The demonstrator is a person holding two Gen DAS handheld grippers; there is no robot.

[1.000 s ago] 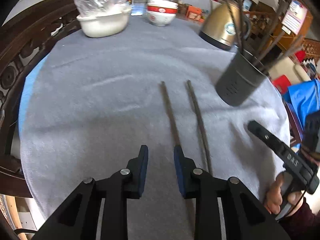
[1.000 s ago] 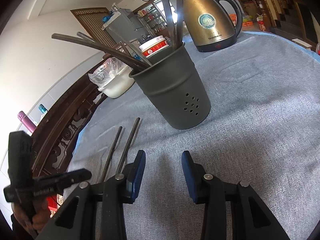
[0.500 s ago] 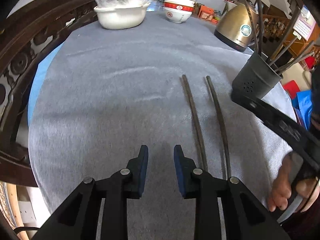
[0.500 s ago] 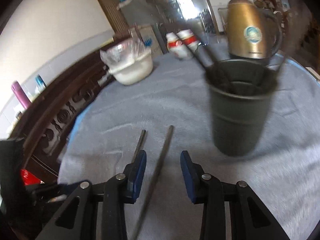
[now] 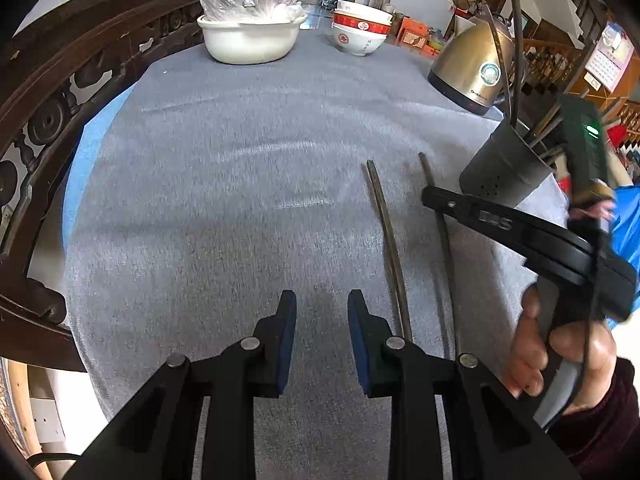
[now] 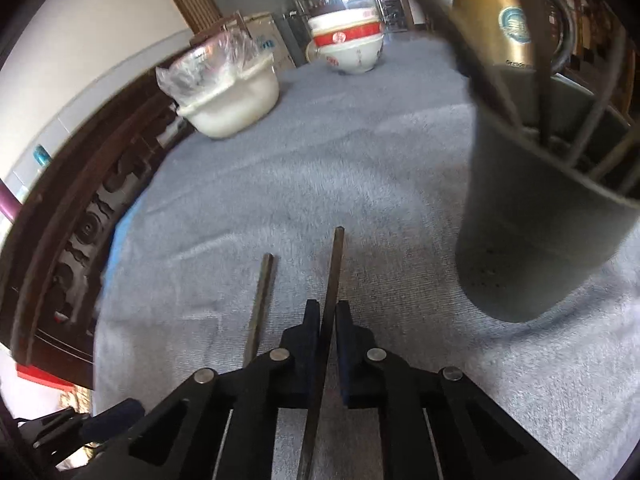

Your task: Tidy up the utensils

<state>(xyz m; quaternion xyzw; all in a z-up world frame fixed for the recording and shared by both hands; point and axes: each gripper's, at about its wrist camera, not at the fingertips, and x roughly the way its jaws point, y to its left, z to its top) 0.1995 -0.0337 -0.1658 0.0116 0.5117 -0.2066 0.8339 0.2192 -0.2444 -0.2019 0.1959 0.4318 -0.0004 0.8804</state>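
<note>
Two dark chopsticks lie side by side on the grey cloth. In the right wrist view my right gripper (image 6: 328, 316) is closing tight on the right-hand chopstick (image 6: 335, 264), with a pad pressed to each side. The left-hand chopstick (image 6: 262, 300) lies free beside it. A dark utensil holder (image 6: 540, 220) with several chopsticks in it stands just to the right. In the left wrist view my left gripper (image 5: 322, 308) hangs open over bare cloth, left of the chopsticks (image 5: 390, 248), with nothing between its fingers. The right gripper (image 5: 434, 198) reaches in from the right, held by a hand (image 5: 528, 360).
A gold kettle (image 5: 472, 68) stands behind the utensil holder (image 5: 504, 172). A white basin covered with plastic (image 5: 252, 36) and stacked red-and-white bowls (image 5: 360, 32) sit at the far edge. A carved dark wooden chair back (image 5: 60, 92) curves along the left side of the table.
My right gripper swung left from the utensil holder to the chopsticks and shut on the right-hand one. My left gripper stayed open and nearly still.
</note>
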